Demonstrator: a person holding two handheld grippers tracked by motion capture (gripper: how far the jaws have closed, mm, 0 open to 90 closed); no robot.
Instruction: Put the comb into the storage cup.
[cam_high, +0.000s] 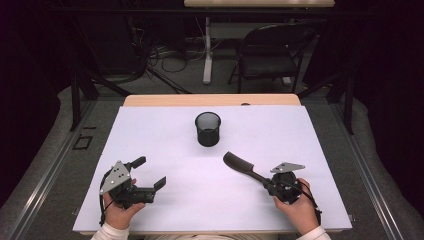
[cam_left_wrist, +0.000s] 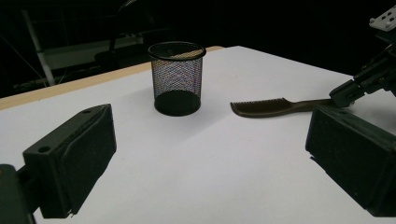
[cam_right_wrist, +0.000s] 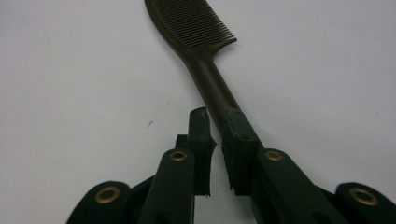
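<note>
A dark comb (cam_high: 239, 165) lies on the white table sheet, teeth end pointing toward the middle. Its handle (cam_right_wrist: 212, 88) runs back to my right gripper (cam_right_wrist: 215, 122), whose jaws stand a narrow gap apart. The handle's end sits right at the tips and slips behind the right fingertip (cam_right_wrist: 236, 126); white sheet shows through the gap, so nothing is pinched. The comb (cam_left_wrist: 266, 107) also lies flat in the left gripper view. A black mesh cup (cam_high: 207, 128) stands upright at the centre back. My left gripper (cam_high: 150, 172) rests at the front left, jaws wide open and empty.
The white sheet (cam_high: 165, 125) covers the tabletop, and a strip of wooden table edge (cam_high: 210, 100) shows at the back. A folding chair (cam_high: 272, 55) and a table leg (cam_high: 207, 50) stand on the floor behind.
</note>
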